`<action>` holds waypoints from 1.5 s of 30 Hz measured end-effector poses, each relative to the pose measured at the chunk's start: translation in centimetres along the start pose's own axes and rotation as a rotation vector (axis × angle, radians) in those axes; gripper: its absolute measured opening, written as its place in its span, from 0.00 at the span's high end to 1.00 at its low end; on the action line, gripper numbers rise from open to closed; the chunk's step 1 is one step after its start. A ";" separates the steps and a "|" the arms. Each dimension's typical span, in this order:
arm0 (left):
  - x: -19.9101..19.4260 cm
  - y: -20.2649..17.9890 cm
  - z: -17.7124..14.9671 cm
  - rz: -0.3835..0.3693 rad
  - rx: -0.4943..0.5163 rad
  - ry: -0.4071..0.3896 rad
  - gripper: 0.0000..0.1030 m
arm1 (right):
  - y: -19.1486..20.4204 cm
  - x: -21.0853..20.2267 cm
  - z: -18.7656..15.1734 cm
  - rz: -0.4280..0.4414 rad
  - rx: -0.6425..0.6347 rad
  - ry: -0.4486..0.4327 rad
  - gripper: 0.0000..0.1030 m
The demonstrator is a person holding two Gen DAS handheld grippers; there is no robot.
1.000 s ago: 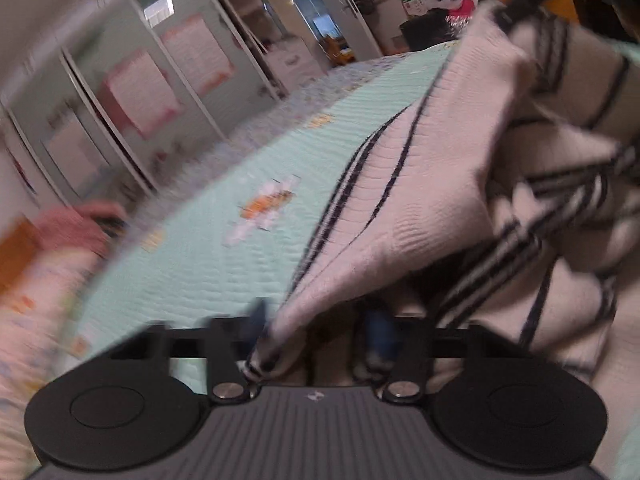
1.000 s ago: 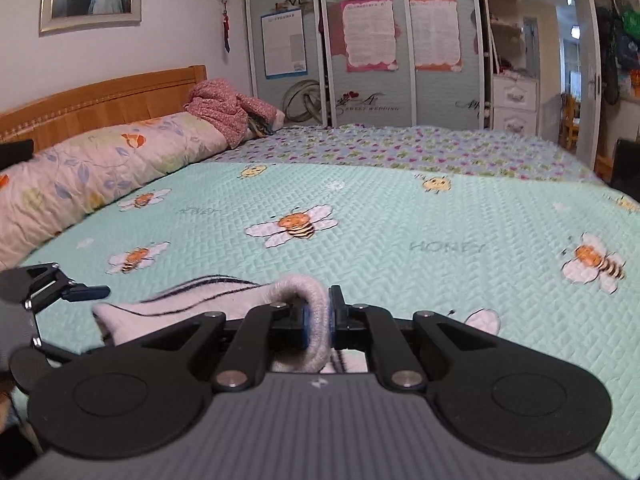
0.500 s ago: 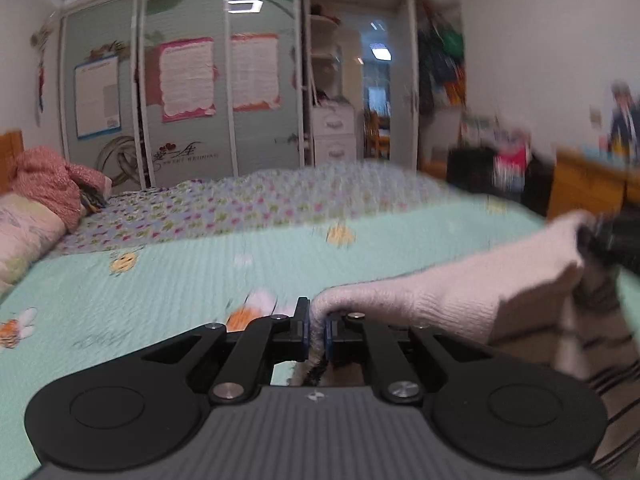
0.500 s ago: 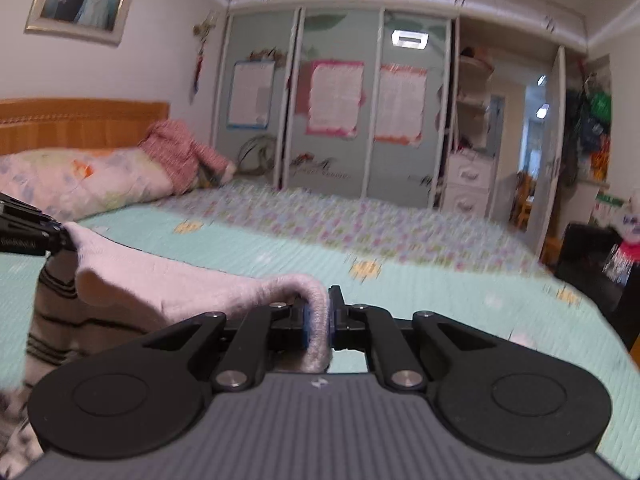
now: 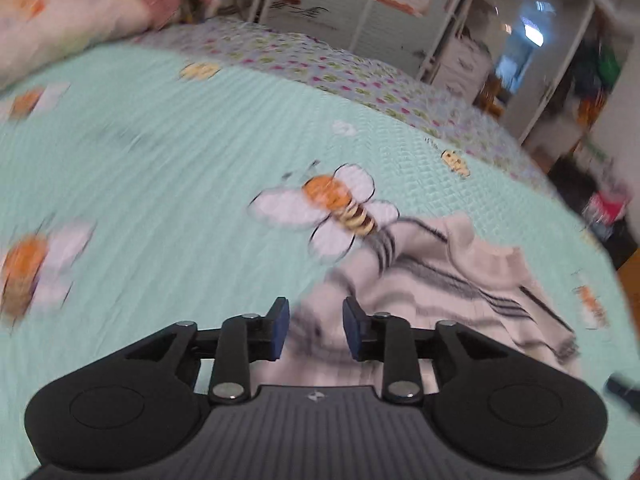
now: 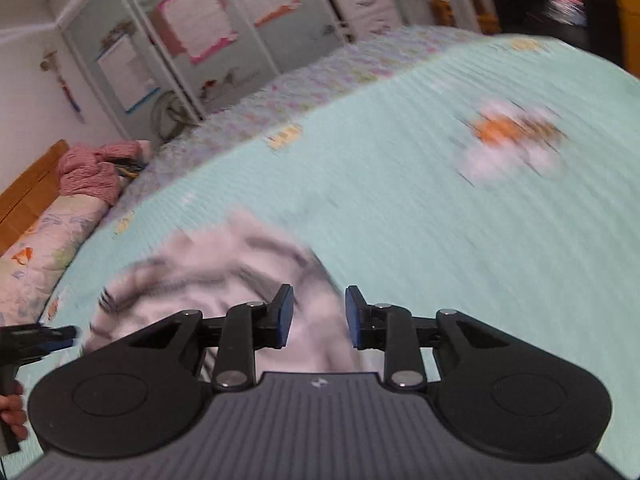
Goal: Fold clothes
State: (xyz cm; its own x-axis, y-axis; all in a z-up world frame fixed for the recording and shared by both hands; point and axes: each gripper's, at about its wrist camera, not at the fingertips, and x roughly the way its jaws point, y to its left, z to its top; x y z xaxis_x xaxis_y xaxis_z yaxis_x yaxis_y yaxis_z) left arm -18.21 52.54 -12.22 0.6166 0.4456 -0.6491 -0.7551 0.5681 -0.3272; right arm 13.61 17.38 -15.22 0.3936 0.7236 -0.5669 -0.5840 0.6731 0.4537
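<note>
Striped knit garment (image 5: 432, 280): white with thin black stripes, lying crumpled on the mint-green bedspread (image 5: 180, 152) at the near edge of the bed, just in front of both grippers; blurred in both views. Left gripper (image 5: 316, 330): fingers (image 5: 277, 330) stand partly apart, having just been opening; the cloth shows in the gap and beyond it, but the blue pads do not press on it, so nothing is gripped. Right gripper (image 6: 319, 317): fingers (image 6: 283, 316) likewise partly apart, having just been opening; the garment (image 6: 208, 276) lies beneath and to the left of the gap, loose. In the right wrist view the left gripper shows at the left edge (image 6: 28, 344), with part of the person's hand (image 6: 12, 408) below it. Bedspread: quilted, printed with large bees (image 5: 336, 210); a floral-patterned strip (image 5: 320, 68) runs along its far side. Pillow (image 6: 36, 256): floral, at the far left by the wooden headboard (image 6: 28, 184), with a pink knitted bundle (image 6: 96, 168) on its far end. Wardrobe doors (image 6: 192, 48) with posters stand beyond the bed
</note>
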 end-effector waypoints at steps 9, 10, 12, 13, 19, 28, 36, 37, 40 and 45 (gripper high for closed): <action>-9.7 2.8 -7.7 0.018 -0.039 -0.040 0.50 | -3.7 -6.8 -8.7 0.008 0.183 0.054 0.42; -10.1 3.0 -8.3 0.014 -0.063 -0.043 0.50 | -3.7 -6.8 -9.5 0.027 0.212 0.066 0.42; -10.6 3.3 -9.1 0.031 -0.087 -0.033 0.49 | -3.6 -6.8 -10.3 0.042 0.241 0.065 0.42; -10.8 3.3 -9.6 0.046 -0.091 -0.024 0.49 | -3.4 -7.0 -10.6 0.053 0.250 0.064 0.42; -12.7 3.9 -11.6 0.080 -0.146 0.021 0.49 | -3.1 -7.8 -11.9 0.156 0.340 0.115 0.42; -12.9 3.8 -13.9 0.146 -0.158 0.066 0.49 | -0.7 -8.8 -16.0 0.287 0.352 0.203 0.41; -14.8 1.8 -14.8 0.114 -0.132 0.052 0.49 | -0.2 -7.8 -15.6 0.299 0.307 0.240 0.70; -15.0 1.3 -14.7 0.109 -0.119 0.054 0.49 | -0.2 -7.8 -15.6 0.298 0.292 0.238 0.72; -15.7 -0.4 -14.5 0.090 -0.077 0.056 0.49 | -0.3 -8.4 -14.7 0.297 0.265 0.224 0.77; -17.0 -4.3 -13.5 0.023 0.024 0.015 0.49 | -3.1 -11.5 -6.5 0.227 0.215 -0.019 0.92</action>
State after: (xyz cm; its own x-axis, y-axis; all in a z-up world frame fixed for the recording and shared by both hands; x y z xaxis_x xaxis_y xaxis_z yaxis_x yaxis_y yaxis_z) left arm -28.49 33.21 -9.05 0.5957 0.4484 -0.6664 -0.7633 0.5742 -0.2960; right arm 6.29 5.96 -14.59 0.2848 0.8605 -0.4225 -0.4961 0.5094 0.7031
